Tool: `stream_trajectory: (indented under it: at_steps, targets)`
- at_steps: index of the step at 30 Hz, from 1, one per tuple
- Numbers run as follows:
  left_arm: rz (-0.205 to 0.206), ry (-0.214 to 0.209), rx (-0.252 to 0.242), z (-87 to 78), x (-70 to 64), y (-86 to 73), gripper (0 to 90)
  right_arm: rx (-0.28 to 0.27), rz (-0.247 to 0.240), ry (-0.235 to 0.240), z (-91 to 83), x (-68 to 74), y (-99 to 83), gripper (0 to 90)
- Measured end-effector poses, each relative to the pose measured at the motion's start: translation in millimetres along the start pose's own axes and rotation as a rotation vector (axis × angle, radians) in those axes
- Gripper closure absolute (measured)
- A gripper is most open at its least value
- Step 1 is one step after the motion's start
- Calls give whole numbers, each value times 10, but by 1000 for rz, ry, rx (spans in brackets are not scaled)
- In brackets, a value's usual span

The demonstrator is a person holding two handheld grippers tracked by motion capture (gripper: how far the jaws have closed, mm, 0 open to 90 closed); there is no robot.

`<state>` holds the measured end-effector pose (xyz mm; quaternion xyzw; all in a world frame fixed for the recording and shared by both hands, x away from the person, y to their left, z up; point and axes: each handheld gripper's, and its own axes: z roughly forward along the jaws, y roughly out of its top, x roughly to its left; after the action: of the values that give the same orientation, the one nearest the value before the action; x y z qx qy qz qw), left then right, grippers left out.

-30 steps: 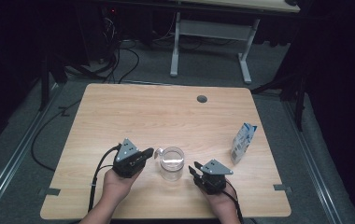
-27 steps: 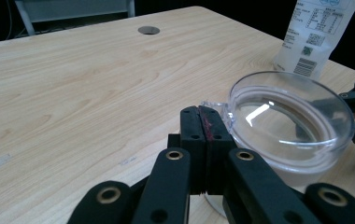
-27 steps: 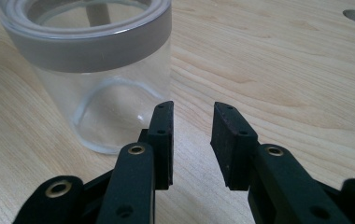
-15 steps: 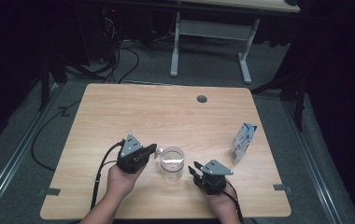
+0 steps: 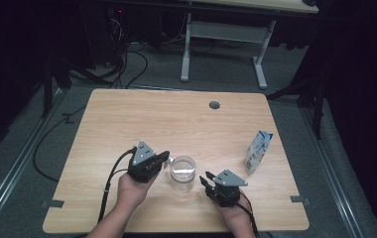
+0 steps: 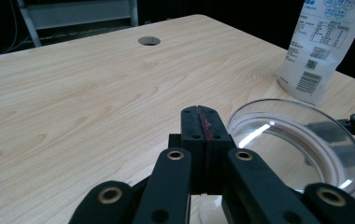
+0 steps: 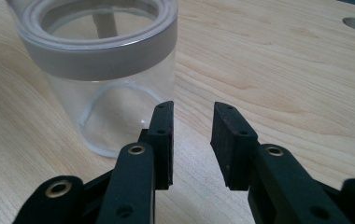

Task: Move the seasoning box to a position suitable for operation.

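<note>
Clear jar [image 5: 182, 173], lid-less as far as we can tell, stands upright on the wooden table [image 5: 176, 124], near the front edge and roughly midway between the two front corners. It looks empty; a grey band runs around its neck in the right gripper view [image 7: 105, 60].

Left gripper [image 5: 162, 157]: jaws pressed together with nothing between them, tips just beside the jar's rim on its left. In the left gripper view [image 6: 199, 135] the closed tips sit level with the rim; we cannot tell whether they touch it.

Right gripper [image 5: 207, 179]: jaws parted by a narrow gap, holding nothing, low to the table and just to the right of the jar's base. In the right gripper view [image 7: 192, 140] the jar stands to the left of the jaw line, not between the jaws.

White pouch [image 5: 257, 152] with blue print stands well apart, toward the right edge.

Risks as we judge them:
- Closed left tips at rim height could shove the light jar sideways or tip it toward the right gripper.
- The right jaws' gap looks far too narrow for the jar body; closing in from here would nudge it, not grasp it.
- Smooth clear wall: a pinch on the rim alone may slip.
- A slide toward the front edge could send it off the table.
</note>
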<state>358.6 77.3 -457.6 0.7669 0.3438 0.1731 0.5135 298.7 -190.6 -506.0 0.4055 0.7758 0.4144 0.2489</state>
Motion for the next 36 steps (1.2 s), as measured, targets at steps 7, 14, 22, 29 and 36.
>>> stream_trajectory:
  at_steps: [7,14,22,29,36]
  targets:
    - [3,-1,6,22,-14,-5,898,0,-1,3,-1,2,1,696]
    - [14,3,5,24,-21,-11,899,-1,-2,6,0,9,1,697]
    - [13,3,1,25,-22,-18,899,-6,1,7,-11,16,5,724]
    - [6,3,-6,25,-20,-27,899,-26,-1,6,-36,16,10,810]
    - [9,2,-5,24,-18,-27,899,-51,-21,9,-86,41,39,897]
